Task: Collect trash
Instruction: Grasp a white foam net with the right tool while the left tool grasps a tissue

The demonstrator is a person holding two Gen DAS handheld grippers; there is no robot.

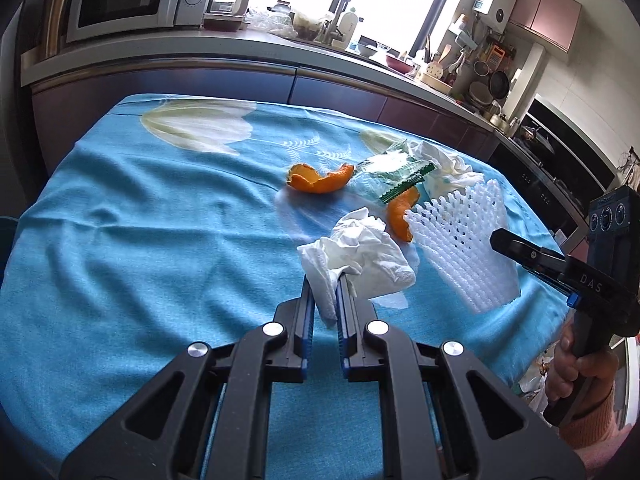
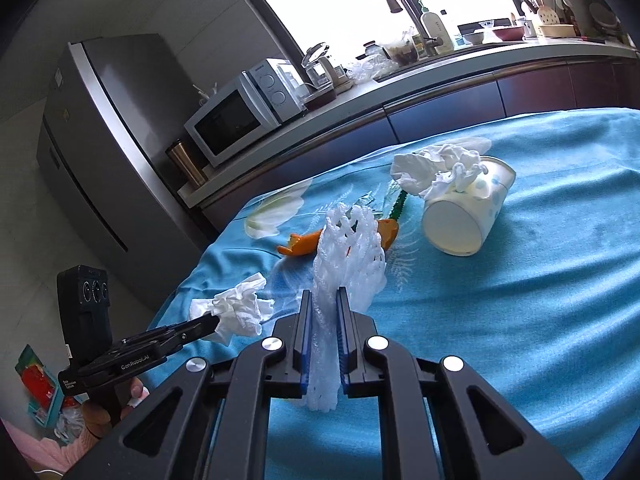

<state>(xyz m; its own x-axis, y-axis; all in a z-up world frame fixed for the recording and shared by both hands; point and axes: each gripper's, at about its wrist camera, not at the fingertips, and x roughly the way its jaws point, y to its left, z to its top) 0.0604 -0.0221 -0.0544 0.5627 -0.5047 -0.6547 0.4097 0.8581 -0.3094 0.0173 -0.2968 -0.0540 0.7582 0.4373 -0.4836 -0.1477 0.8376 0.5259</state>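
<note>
My left gripper (image 1: pixel 324 280) is shut on a crumpled white tissue (image 1: pixel 360 256), held just above the blue tablecloth (image 1: pixel 140 240). My right gripper (image 2: pixel 325 300) is shut on a white foam fruit net (image 2: pixel 352 252), which stands up between its fingers. The left wrist view shows the net (image 1: pixel 460 248) at the right gripper's (image 1: pixel 496 240) tip. On the cloth lie two orange peels (image 1: pixel 316 178) (image 1: pixel 400 216), a green-edged clear wrapper (image 1: pixel 400 176) and another tissue (image 1: pixel 444 164). A paper cup (image 2: pixel 468 212) lies on its side under that tissue (image 2: pixel 436 168).
A kitchen counter (image 2: pixel 360 92) with a microwave (image 2: pixel 236 120) and a sink tap runs behind the table, and a grey fridge (image 2: pixel 88 140) stands at its left end. A hand (image 1: pixel 576 364) grips the right tool's handle. Bags and packaging (image 2: pixel 40 392) lie on the floor by the table's left edge.
</note>
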